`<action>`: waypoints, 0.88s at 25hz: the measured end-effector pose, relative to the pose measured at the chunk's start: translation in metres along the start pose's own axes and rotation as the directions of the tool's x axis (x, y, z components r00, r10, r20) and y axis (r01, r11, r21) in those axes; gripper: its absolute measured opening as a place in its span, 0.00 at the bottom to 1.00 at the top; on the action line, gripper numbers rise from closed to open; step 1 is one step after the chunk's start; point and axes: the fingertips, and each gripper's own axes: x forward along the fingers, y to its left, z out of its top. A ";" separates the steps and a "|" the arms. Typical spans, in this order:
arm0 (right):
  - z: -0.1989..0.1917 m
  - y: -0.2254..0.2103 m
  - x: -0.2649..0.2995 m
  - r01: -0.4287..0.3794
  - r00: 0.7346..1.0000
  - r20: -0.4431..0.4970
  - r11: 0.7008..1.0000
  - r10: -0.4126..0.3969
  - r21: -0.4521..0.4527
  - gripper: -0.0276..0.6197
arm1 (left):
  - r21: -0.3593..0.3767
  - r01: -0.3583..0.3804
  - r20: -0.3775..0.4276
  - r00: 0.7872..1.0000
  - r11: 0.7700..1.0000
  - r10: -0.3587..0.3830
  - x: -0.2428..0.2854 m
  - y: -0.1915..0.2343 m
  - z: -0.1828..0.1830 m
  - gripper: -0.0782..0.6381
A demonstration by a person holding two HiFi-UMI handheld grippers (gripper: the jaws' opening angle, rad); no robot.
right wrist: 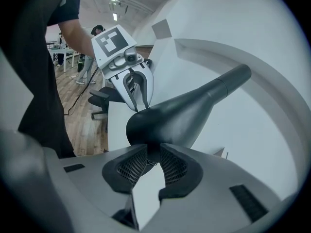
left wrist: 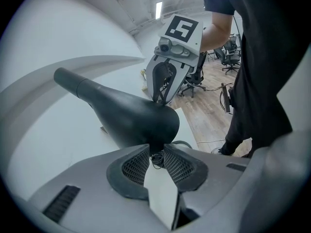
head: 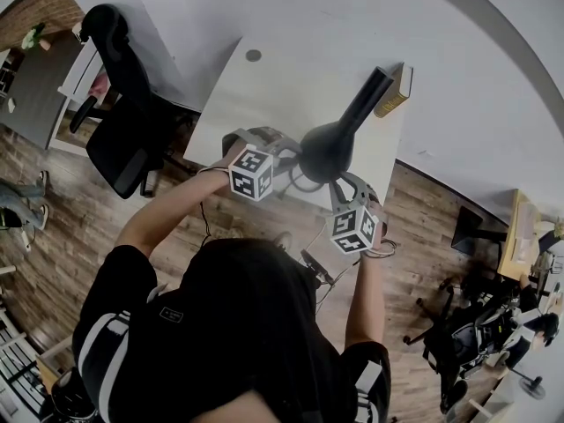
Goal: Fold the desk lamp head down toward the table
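Desk: white, with the lamp over its near edge and the base hidden. Lamp head: black cone with its wide mouth toward the person, held clear of the desk and not yet folded down. Neck runs up and away to the far right. Left gripper: jaws narrow, clamped on the mouth rim from the head's left side. Right gripper: jaws also narrow, pinching the rim on the opposite side. Judgement: two opposed grips at the rim, far from the joint, give leverage and keep the head from twisting on the way down. In both gripper views the rim sits between the pads, just ahead of the jaws
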 end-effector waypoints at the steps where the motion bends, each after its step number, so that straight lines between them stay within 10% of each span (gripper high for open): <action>1: 0.000 0.000 0.000 0.001 1.000 0.001 1.000 -0.001 0.001 0.19 | -0.003 0.000 0.000 1.000 1.000 0.000 0.000 0.000 0.000 0.26; 16: -0.002 0.012 -0.012 0.031 1.000 -0.002 0.989 -0.031 0.146 0.18 | -0.184 -0.052 0.061 0.996 0.981 0.064 -0.019 -0.008 0.002 0.25; 22: 0.032 -0.003 -0.044 0.071 0.989 0.096 0.936 -0.111 0.346 0.13 | -0.441 -0.052 0.209 0.965 0.896 0.158 -0.058 0.008 0.021 0.23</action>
